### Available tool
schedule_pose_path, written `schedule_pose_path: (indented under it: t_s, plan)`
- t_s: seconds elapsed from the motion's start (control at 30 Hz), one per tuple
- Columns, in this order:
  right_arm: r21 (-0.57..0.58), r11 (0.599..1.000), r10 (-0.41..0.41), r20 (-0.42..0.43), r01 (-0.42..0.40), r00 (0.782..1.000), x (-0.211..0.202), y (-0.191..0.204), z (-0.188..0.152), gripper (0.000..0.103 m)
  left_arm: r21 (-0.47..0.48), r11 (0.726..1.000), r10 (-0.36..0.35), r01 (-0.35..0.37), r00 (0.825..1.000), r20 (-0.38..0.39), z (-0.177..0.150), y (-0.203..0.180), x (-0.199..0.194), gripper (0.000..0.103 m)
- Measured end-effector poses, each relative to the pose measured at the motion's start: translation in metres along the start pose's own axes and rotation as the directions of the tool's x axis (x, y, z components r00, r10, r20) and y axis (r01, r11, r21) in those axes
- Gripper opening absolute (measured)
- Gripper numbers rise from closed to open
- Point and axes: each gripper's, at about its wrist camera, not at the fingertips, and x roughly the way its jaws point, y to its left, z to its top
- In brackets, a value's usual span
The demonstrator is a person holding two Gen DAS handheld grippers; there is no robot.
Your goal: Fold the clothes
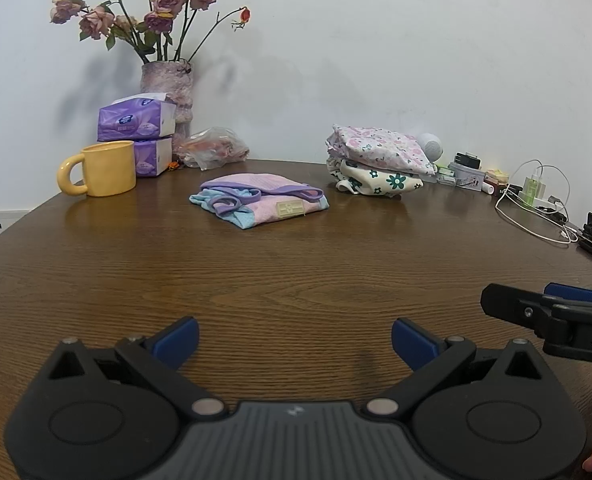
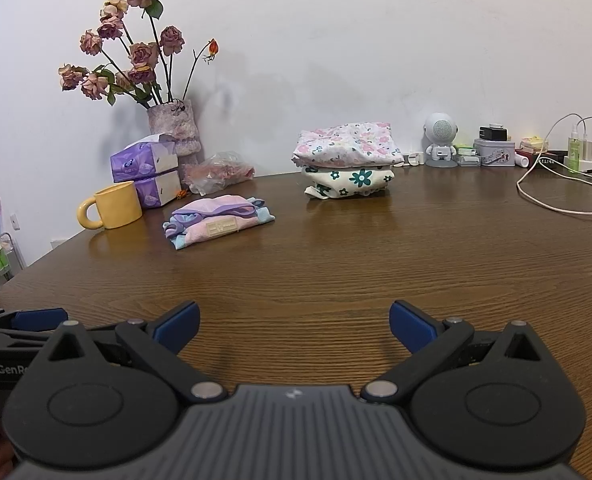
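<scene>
Both grippers, left gripper (image 1: 295,340) and right gripper (image 2: 294,326), gaping empty; folded pink garment (image 1: 261,200) at 12 o'clock from left, 11 from right; left's nearer.

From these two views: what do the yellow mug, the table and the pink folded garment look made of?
Yellow mug: likely glazed ceramic, with a smooth soft sheen and a thick rolled handle.
Table: wood or wood-look veneer, with dark brown grain and a semi-gloss finish that reflects objects.
Pink folded garment: soft knit fabric, probably cotton; matte, with purple binding and a sewn patch.

Left wrist: low over the table (image 1: 296,280), facing the wall.
Right wrist: alongside (same heading).
Shared: folded clothes (image 1: 260,200) mid-frame.
</scene>
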Motion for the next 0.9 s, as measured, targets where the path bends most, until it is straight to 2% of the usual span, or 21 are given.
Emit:
schedule_pose_path:
  t_s: [0.9]
  plan:
    - [0.006, 1.000, 0.004, 0.002, -0.004, 1.000, -0.0016, -0.0015, 0.0002, 0.103, -0.005, 1.000, 0.000, 0.000, 1.000, -0.001, 0.0006, 0.0012, -0.0001, 0.103]
